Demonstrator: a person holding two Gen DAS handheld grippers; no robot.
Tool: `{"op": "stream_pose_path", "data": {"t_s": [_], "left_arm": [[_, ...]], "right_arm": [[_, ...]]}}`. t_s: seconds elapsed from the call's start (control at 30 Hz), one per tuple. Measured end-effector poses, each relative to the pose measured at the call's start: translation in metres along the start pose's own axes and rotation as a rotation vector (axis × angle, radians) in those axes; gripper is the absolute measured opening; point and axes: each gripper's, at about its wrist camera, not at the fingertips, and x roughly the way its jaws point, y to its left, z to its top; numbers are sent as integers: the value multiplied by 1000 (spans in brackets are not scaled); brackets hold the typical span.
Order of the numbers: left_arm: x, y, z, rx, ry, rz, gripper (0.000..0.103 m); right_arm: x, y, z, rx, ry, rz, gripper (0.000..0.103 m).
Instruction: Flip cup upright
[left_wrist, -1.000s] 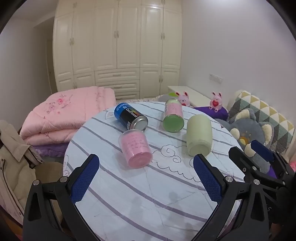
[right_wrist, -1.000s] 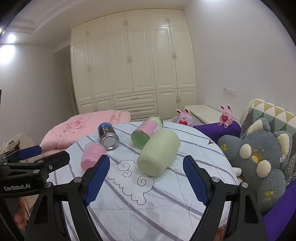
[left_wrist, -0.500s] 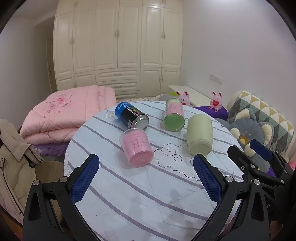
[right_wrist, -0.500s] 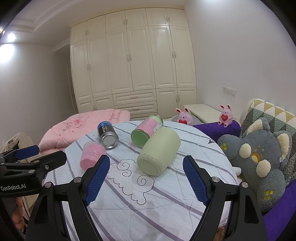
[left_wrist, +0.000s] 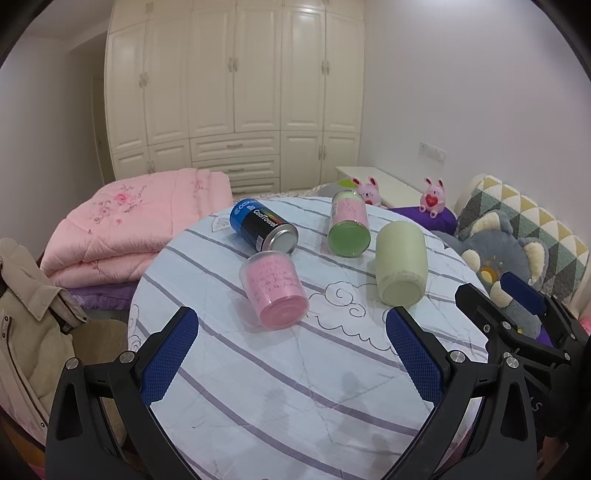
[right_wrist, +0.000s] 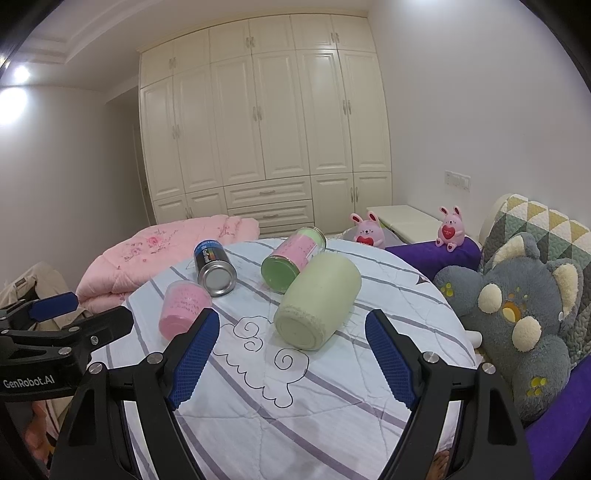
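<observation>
Four cylindrical containers lie on their sides on the round counter with the striped cloth. Which one counts as the cup is a judgement; the pale green cup lies nearest the right hand-held gripper, its flat end toward the camera, between the blue pads and beyond them. The pink cup lies just ahead of the left hand-held gripper. Behind them lie a green-lidded jar and a blue-and-black can, near one another.

Both hand-held grippers are spread wide, hold nothing and hover short of the cups.

To do the reach well, the right one should probably move forward and down until the pads straddle the pale green cup's body at mid-length, close squarely across its width, then lift slightly before rotating, so the cup neither rolls away nor knocks the green-lidded jar beside it.
</observation>
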Motion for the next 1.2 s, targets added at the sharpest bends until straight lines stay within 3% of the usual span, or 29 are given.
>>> {"op": "stream_pose_path", "data": {"t_s": [1.2], "left_arm": [[6, -6, -3, 17, 23, 5, 103]], "right_arm": [[1, -1, 1, 1, 8, 2, 83]]}}
